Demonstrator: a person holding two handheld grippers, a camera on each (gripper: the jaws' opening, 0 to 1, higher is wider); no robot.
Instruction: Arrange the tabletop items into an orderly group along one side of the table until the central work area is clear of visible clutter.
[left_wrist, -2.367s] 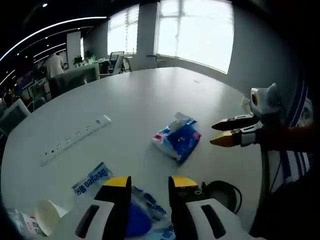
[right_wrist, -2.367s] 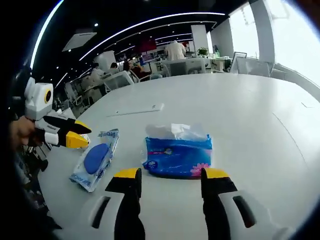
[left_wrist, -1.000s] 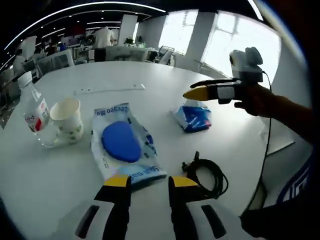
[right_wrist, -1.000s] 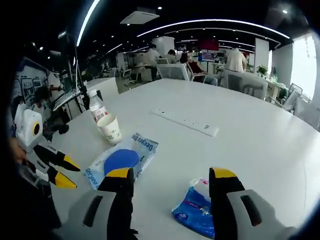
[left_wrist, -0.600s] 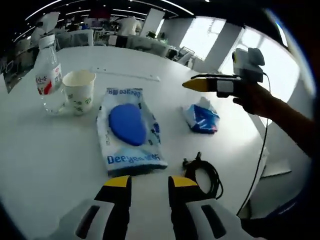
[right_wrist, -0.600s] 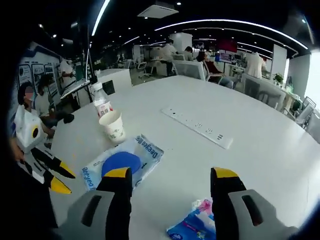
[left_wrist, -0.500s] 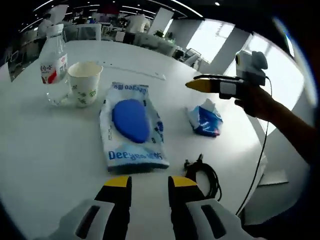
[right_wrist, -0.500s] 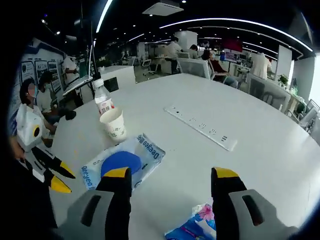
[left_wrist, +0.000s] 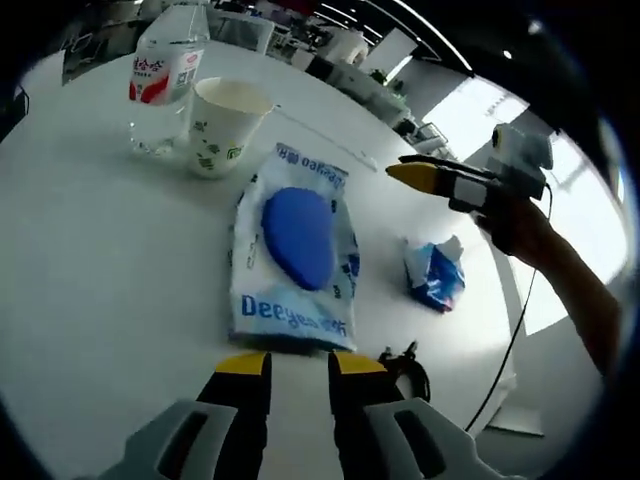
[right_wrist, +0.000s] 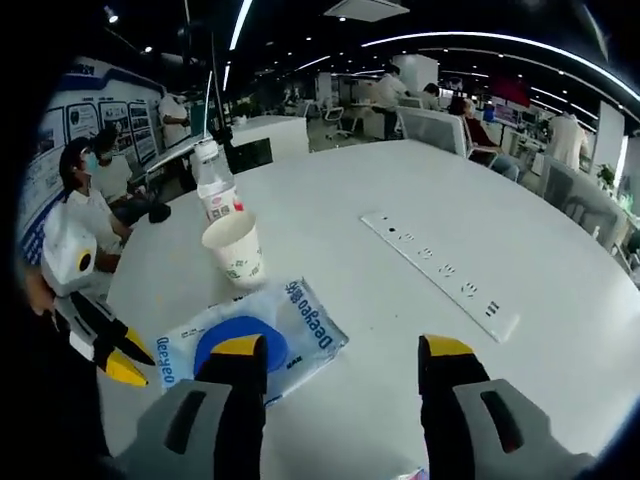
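Note:
A white and blue wet-wipes pack (left_wrist: 295, 250) (right_wrist: 245, 345) lies flat on the white round table (left_wrist: 90, 260). Just past it stand a paper cup (left_wrist: 225, 125) (right_wrist: 236, 250) and a clear water bottle (left_wrist: 165, 80) (right_wrist: 213, 195). A blue tissue pack (left_wrist: 435, 275) lies to the right of the wipes, and a coiled black cable (left_wrist: 410, 370) sits near the table edge. My left gripper (left_wrist: 297, 368) (right_wrist: 128, 362) hovers at the wipes pack's near end, slightly open and holding nothing. My right gripper (right_wrist: 340, 360) (left_wrist: 400, 168) is open above the table, beyond the tissue pack.
A white power strip (right_wrist: 440, 275) lies further across the table. A seated person (right_wrist: 95, 190) and office desks and chairs stand beyond the table's far edge. Bare tabletop (right_wrist: 420, 190) stretches past the power strip.
Both cameras have moved: the left one has dropped closer over the wipes pack, the right one has swung away from the tissue pack toward the cup and bottle. The items lie as before.

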